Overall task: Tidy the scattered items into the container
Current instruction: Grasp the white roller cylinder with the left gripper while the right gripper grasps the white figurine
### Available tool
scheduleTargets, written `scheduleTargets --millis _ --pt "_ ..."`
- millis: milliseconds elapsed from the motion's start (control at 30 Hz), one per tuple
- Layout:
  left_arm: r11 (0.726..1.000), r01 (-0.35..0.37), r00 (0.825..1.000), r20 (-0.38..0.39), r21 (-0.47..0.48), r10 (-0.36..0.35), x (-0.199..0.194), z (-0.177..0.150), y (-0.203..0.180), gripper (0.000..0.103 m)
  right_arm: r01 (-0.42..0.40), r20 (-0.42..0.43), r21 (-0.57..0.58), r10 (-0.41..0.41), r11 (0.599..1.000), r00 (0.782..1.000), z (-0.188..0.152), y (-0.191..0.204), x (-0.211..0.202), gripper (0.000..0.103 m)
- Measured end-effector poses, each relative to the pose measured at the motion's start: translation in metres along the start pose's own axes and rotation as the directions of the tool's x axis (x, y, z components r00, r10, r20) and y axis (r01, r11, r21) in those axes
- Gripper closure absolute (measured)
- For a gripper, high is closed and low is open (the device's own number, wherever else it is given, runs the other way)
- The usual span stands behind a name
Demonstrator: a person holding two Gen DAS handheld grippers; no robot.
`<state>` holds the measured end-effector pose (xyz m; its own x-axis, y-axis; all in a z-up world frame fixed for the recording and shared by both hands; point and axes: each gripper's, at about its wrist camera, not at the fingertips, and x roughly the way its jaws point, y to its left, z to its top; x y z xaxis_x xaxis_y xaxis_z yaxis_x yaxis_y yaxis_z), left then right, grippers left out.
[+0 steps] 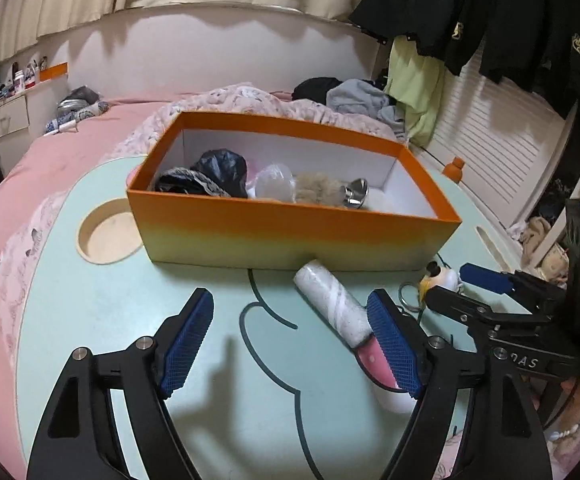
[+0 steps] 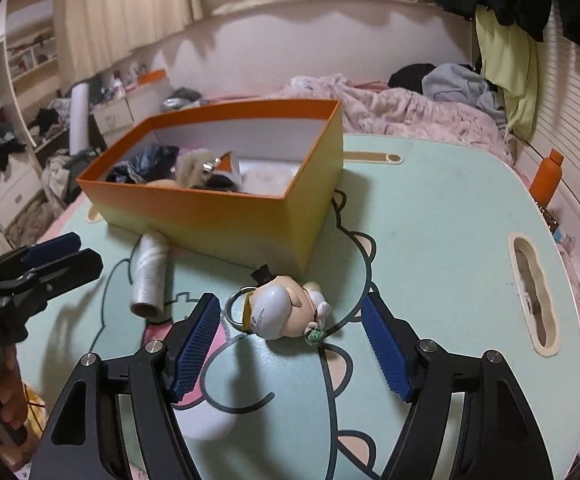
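Note:
An orange box [image 1: 290,236] stands on the pale green table [image 1: 130,320] and holds dark cloth, a fur piece and a silver object. It also shows in the right wrist view [image 2: 210,216]. A white roll of plastic bags [image 1: 332,304] lies in front of the box, just left of my left gripper's right finger; it shows in the right wrist view [image 2: 150,280] too. My left gripper [image 1: 290,340] is open and empty. A small figure keychain [image 2: 286,310] with a ring lies between the fingers of my open right gripper [image 2: 290,344], untouched.
The table has a round cup hole [image 1: 104,236] at left and a slot handle [image 2: 534,296] at right. An orange bottle [image 2: 548,176] stands beyond the far right edge. A pink bed with blankets and clothes lies behind. Hanging clothes are at the upper right.

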<state>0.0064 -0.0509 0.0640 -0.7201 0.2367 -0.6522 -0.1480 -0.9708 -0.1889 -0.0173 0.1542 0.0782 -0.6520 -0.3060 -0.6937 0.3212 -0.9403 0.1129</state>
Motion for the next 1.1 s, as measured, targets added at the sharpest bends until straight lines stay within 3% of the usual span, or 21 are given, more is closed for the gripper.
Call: scheduleTargets --millis 33,67,100,400,733,767,800,900,1000,1100 --pt "1.000 0.009 1.000 -0.008 -0.001 -0.009 0.002 0.000 0.000 0.024 -0.008 -0.013 0.005 0.008 1.000 1.000 0.000 -0.002 0.003 0.032" --pt "1.000 0.016 1.000 -0.014 -0.001 -0.016 0.004 -0.001 -0.001 0.024 -0.013 -0.017 0.010 0.013 1.000 1.000 -0.001 -0.004 0.004 0.042" --pt "1.000 0.018 1.000 -0.019 0.001 -0.018 0.006 -0.001 -0.003 0.024 -0.015 -0.016 0.016 0.015 1.000 1.000 -0.002 -0.006 0.003 0.063" --pt "0.999 0.014 1.000 -0.029 0.043 -0.012 0.011 -0.004 -0.019 0.024 -0.068 0.090 0.120 0.057 0.990 0.994 -0.011 -0.024 -0.031 0.063" --pt "0.991 -0.040 0.998 -0.040 0.126 0.045 0.035 -0.002 -0.040 0.024 -0.070 0.088 0.123 0.059 0.990 0.994 -0.009 -0.020 -0.032 0.063" --pt "0.993 -0.022 0.999 -0.044 0.115 0.027 0.037 -0.003 -0.037 0.028 -0.068 0.092 0.123 0.057 0.990 0.994 -0.009 -0.021 -0.032 0.063" --pt "0.995 0.010 0.998 -0.060 0.097 -0.005 0.038 -0.004 -0.031 0.056 -0.067 0.096 0.125 0.056 0.990 0.994 -0.010 -0.021 -0.033 0.063" --pt "0.995 0.036 0.997 -0.068 0.096 -0.029 0.033 -0.010 -0.025 0.077 -0.066 0.106 0.124 0.053 0.990 0.993 -0.009 -0.020 -0.035 0.063" --pt "0.991 -0.017 1.000 -0.017 0.131 0.020 0.023 -0.014 -0.027 0.078 -0.071 0.120 0.116 0.057 0.991 0.991 -0.009 -0.017 -0.039 0.063" --pt "0.988 -0.025 1.000 0.018 0.150 0.023 0.013 -0.014 -0.032 0.078 -0.080 0.138 0.108 0.064 0.991 0.988 -0.007 -0.015 -0.044 0.063"
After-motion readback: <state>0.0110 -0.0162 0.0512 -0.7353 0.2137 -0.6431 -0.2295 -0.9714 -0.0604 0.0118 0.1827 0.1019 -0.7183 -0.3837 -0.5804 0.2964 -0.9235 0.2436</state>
